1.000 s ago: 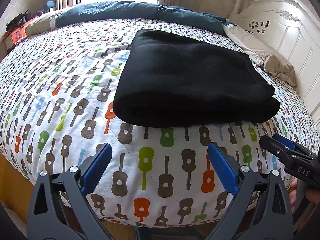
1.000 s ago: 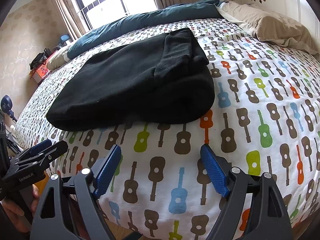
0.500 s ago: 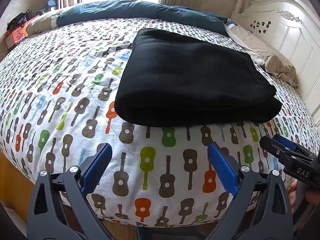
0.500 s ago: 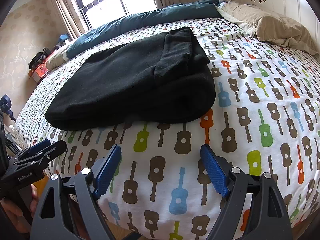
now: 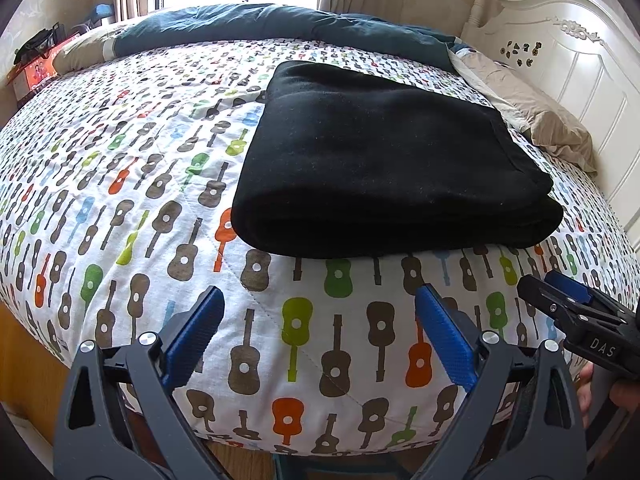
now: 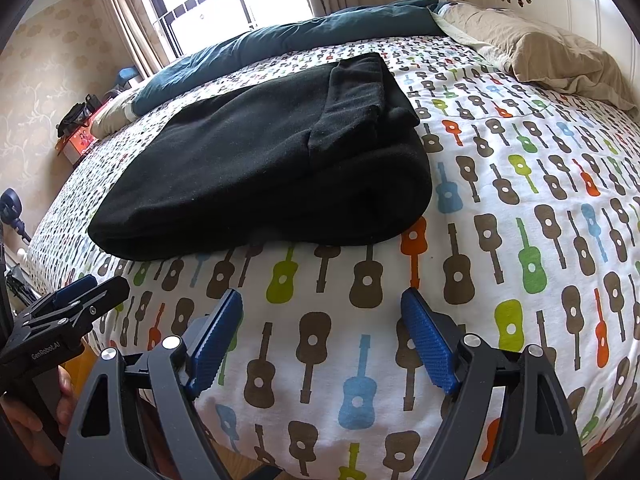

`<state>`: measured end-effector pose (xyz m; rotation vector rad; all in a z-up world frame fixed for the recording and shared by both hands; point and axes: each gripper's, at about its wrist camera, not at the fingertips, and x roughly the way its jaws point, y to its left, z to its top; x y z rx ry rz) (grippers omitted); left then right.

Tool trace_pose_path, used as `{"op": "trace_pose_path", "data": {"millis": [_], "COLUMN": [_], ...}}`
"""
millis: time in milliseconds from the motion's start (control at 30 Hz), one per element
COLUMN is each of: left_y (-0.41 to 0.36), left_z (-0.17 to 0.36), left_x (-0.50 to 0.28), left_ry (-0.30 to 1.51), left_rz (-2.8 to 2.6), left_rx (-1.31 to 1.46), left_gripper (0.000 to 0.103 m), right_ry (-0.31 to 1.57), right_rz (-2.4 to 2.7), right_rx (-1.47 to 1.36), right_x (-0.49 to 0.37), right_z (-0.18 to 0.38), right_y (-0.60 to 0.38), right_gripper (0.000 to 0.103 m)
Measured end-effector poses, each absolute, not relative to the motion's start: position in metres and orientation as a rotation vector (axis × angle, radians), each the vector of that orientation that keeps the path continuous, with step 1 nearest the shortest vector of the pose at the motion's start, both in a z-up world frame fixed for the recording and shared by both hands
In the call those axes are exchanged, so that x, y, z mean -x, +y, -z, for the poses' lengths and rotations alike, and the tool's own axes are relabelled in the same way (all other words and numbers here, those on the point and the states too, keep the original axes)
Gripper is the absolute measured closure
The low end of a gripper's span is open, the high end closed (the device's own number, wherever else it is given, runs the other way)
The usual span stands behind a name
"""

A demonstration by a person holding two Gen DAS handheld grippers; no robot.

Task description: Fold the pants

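Observation:
The black pants (image 5: 384, 160) lie folded into a thick rectangle on the guitar-print bedspread (image 5: 120, 184); they also show in the right wrist view (image 6: 264, 168), with a narrower folded layer on top at the right. My left gripper (image 5: 316, 320) is open and empty, held near the bed's front edge, short of the pants. My right gripper (image 6: 320, 320) is open and empty too, at the same edge to the right. Each gripper shows in the other's view, the right one (image 5: 576, 316) and the left one (image 6: 72, 308).
A dark teal duvet (image 5: 280, 24) lies along the far side of the bed. A beige pillow (image 6: 552, 52) lies at the white headboard (image 5: 568, 52). An orange box (image 5: 36, 72) stands at the far left. Wooden floor (image 5: 20, 352) shows below the bed edge.
Both grippers have drifted very slightly back and stay open. The folded pants have not moved.

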<state>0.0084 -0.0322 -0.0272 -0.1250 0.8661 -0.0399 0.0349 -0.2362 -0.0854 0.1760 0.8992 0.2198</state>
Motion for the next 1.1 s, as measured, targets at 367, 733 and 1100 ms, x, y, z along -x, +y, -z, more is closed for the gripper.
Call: {"op": "trace_pose_path", "data": {"millis": [367,733,1100], "left_y": [-0.034,-0.045,-0.041], "left_z": [0.021,0.017,0.008], "left_x": [-0.009,-0.01,-0.014], "left_ry": [0.855,0.842,0.821], "left_rz": [0.041,-0.008,0.013], "left_rx": [0.111,-0.005,0.058], "left_gripper": [0.007,0.007,0.003], "right_ry": [0.9,0.903,0.905], "right_rz": [-0.22,-0.221,-0.224], "right_rx": [-0.178,-0.177,-0.164], "right_x": [-0.035,-0.034,-0.033], "right_z": [0.086,0.088,0.088], "right_y": [-0.236,-0.235,-0.233], "right_gripper": [0.022,0.021,0.019]}}
